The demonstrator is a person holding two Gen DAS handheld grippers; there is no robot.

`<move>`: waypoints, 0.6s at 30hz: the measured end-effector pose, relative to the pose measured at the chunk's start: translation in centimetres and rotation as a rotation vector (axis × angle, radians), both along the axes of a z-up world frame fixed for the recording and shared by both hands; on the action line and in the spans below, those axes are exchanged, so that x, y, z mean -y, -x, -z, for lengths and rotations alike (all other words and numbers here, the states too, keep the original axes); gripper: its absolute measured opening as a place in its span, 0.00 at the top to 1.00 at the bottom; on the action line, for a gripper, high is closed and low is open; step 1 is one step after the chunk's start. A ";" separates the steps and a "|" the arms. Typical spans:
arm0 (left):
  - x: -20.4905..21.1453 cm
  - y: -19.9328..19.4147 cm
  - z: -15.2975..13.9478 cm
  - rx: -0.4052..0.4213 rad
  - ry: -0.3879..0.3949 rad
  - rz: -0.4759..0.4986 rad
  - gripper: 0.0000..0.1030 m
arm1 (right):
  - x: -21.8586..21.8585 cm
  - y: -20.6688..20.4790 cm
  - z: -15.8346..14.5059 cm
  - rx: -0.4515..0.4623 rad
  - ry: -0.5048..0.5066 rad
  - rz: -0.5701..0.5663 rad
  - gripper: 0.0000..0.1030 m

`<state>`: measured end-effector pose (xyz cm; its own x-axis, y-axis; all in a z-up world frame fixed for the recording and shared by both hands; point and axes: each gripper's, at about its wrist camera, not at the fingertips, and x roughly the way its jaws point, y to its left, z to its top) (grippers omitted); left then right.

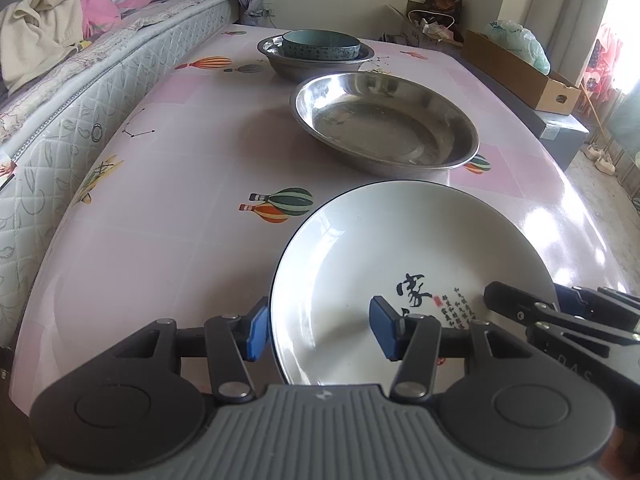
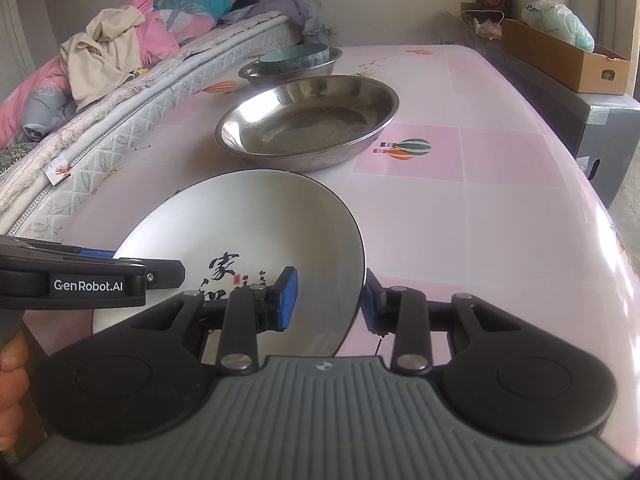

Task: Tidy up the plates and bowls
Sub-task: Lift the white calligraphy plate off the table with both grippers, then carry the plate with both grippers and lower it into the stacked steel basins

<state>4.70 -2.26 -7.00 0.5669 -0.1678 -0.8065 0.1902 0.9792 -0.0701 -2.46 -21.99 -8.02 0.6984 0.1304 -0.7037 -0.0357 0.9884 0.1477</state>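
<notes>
A white plate with black calligraphy [image 1: 380, 256] [image 2: 248, 220] lies near the table's front edge. My left gripper [image 1: 320, 330] is open astride its left rim: one blue pad outside, the other over the inside, with a wide gap. My right gripper [image 2: 330, 300] straddles the right rim, the outer pad close to the edge and the inner pad clear of it. Beyond the plate sits a wide steel dish [image 1: 384, 120] [image 2: 308, 120]. Farther back, a teal bowl [image 1: 320, 46] [image 2: 294, 56] rests inside a steel basin [image 1: 280, 60] [image 2: 332, 62].
The table has a glossy pink balloon-print cloth [image 1: 180, 160]. A mattress [image 1: 80, 92] heaped with clothes runs along its left side. A cardboard box [image 1: 520, 72] and a grey crate [image 2: 600, 128] stand off the right edge. A hand [image 2: 12, 360] shows at lower left.
</notes>
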 end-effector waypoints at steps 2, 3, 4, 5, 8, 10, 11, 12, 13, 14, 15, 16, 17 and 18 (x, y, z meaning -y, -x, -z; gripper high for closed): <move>-0.1 0.2 -0.2 0.008 0.001 -0.003 0.49 | 0.0 0.1 0.0 0.000 -0.004 0.000 0.68; -0.1 0.2 -0.3 0.010 0.001 -0.004 0.49 | 0.0 0.2 -0.1 0.001 -0.003 -0.001 0.68; -0.1 0.3 -0.4 0.015 0.001 -0.007 0.49 | -0.1 0.2 -0.1 0.003 -0.003 -0.002 0.68; -0.2 0.3 -0.5 0.018 0.000 -0.008 0.49 | -0.1 0.3 -0.2 0.005 -0.003 -0.004 0.68; -0.4 0.6 -0.7 0.028 0.002 -0.012 0.49 | -0.2 0.6 -0.4 0.011 -0.005 -0.008 0.68; -0.5 0.8 -0.8 0.034 0.001 -0.013 0.49 | -0.3 0.8 -0.6 0.020 -0.002 -0.010 0.68; -0.5 0.9 -0.9 0.036 0.003 -0.015 0.49 | -0.4 0.9 -0.7 0.024 -0.002 -0.010 0.68; -0.6 0.9 -1.0 0.038 0.006 -0.017 0.49 | -0.4 0.9 -0.8 0.025 -0.001 -0.010 0.68; -0.6 1.0 -1.1 0.042 0.008 -0.017 0.49 | -0.4 1.0 -0.9 0.030 -0.002 -0.010 0.68; -0.6 1.1 -1.2 0.047 0.008 -0.017 0.49 | -0.4 1.1 -1.0 0.034 -0.001 -0.010 0.68; -0.6 1.1 -1.3 0.053 0.008 -0.018 0.49 | -0.4 1.1 -1.1 0.037 -0.001 -0.010 0.68; -0.7 1.1 -1.5 0.058 0.008 -0.019 0.49 | -0.4 1.2 -1.3 0.042 -0.001 -0.010 0.68; -0.7 1.1 -1.6 0.061 0.010 -0.021 0.49 | -0.4 1.3 -1.4 0.045 -0.003 -0.009 0.68; -0.8 1.1 -1.8 0.066 0.013 -0.023 0.49 | -0.4 1.3 -1.5 0.046 -0.004 -0.008 0.68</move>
<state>3.61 -1.49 -5.19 0.6225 -0.1640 -0.7653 0.1720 0.9826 -0.0707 -3.79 -21.63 -6.53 0.7291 0.1393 -0.6700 -0.0509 0.9874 0.1499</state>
